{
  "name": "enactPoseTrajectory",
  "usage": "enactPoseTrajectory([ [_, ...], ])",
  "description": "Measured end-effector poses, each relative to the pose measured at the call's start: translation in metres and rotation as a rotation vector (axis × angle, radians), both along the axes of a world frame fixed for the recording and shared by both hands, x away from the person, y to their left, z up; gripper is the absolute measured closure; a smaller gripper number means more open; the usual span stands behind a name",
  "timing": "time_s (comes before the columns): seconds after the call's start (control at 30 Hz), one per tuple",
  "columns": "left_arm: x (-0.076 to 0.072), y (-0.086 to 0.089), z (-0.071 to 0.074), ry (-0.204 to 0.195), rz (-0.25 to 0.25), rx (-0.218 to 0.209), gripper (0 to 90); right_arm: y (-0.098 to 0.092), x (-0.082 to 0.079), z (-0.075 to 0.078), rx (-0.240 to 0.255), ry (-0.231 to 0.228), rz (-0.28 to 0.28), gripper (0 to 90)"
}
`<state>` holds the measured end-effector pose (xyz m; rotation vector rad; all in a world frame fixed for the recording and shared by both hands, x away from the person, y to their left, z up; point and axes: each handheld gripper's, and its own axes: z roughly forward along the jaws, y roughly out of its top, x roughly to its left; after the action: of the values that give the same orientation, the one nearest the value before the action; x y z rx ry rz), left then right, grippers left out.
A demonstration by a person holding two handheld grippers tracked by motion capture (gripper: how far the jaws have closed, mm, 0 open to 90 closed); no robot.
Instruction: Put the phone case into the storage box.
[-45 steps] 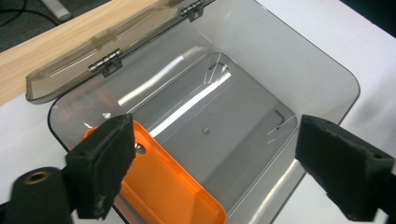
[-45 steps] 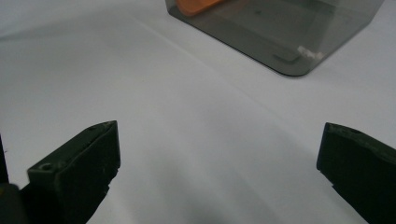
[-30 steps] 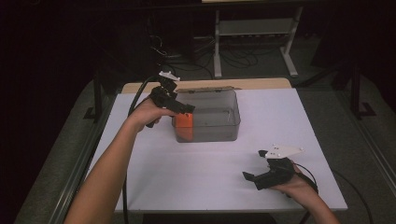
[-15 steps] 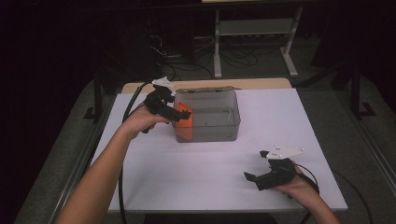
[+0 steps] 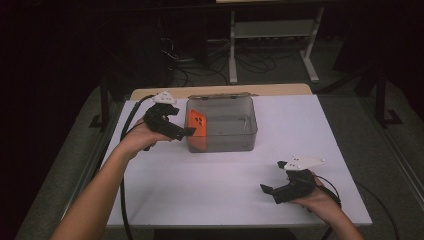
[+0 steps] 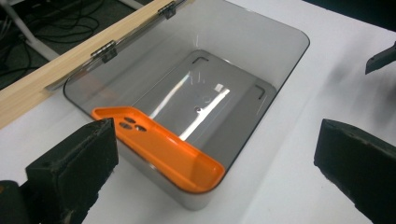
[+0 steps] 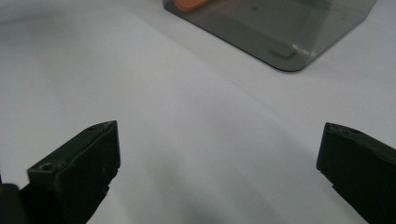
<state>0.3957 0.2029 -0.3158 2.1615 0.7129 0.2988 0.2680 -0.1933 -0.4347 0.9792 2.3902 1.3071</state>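
A smoky clear plastic box (image 5: pixel 222 105) stands open at the back middle of the white table (image 5: pixel 210 190). An orange phone case (image 5: pixel 196 129) leans inside against its left wall; the left gripper view has the orange phone case (image 6: pixel 163 149) lying along the near wall of the box (image 6: pixel 275 88). My left gripper (image 5: pixel 186 131) hovers open just left of the box, nothing between its jaws. My right gripper (image 5: pixel 272 192) rests open low over the table's front right, empty. In the right gripper view the box (image 7: pixel 275 32) lies ahead.
A wooden board (image 5: pixel 220 91) runs along the table's back edge behind the box, whose hinged lid (image 6: pixel 135 32) hangs back. A metal stand (image 5: pixel 272 35) and cables are on the dark floor beyond. Bare white tabletop spreads between the two grippers.
My left gripper has let go of the orange phone case and drawn back to the left. The case now leans inside the box. The right gripper has stayed put.
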Motion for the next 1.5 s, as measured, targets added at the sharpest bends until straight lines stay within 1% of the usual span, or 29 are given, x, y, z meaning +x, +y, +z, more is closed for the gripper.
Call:
enactPoseTrajectory([
  [0.2,-0.011,0.01,-0.004,-0.007,0.006,-0.002,0.0,0.0,0.001,0.0,-0.002,0.0,-0.004,0.0],
  [0.4,-0.022,0.016,-0.011,-0.025,0.01,-0.01,0.0,0.0,0.001,0.0,-0.004,0.004,-0.003,0.0],
  [0.7,-0.041,0.02,-0.02,-0.05,0.003,-0.013,0.0,-0.001,0.001,0.0,0.003,0.005,-0.008,0.0],
  [0.83,-0.048,0.021,-0.026,-0.057,0.003,-0.011,0.0,-0.002,0.0,0.0,0.002,0.003,-0.003,0.0],
  [0.93,-0.053,0.021,-0.032,-0.053,0.002,-0.015,0.0,-0.002,-0.001,0.0,0.004,0.003,-0.006,0.0],
  [1.2,-0.065,0.028,-0.045,-0.053,0.005,-0.003,0.0,-0.003,-0.001,0.001,0.003,0.0,-0.013,0.0],
  [1.37,-0.073,0.031,-0.05,-0.069,0.007,0.005,0.0,-0.002,0.001,0.0,0.001,0.001,-0.013,0.0],
  [1.5,-0.081,0.031,-0.058,-0.079,0.0,0.011,0.0,-0.001,0.001,0.0,-0.005,0.0,-0.01,0.0],
])
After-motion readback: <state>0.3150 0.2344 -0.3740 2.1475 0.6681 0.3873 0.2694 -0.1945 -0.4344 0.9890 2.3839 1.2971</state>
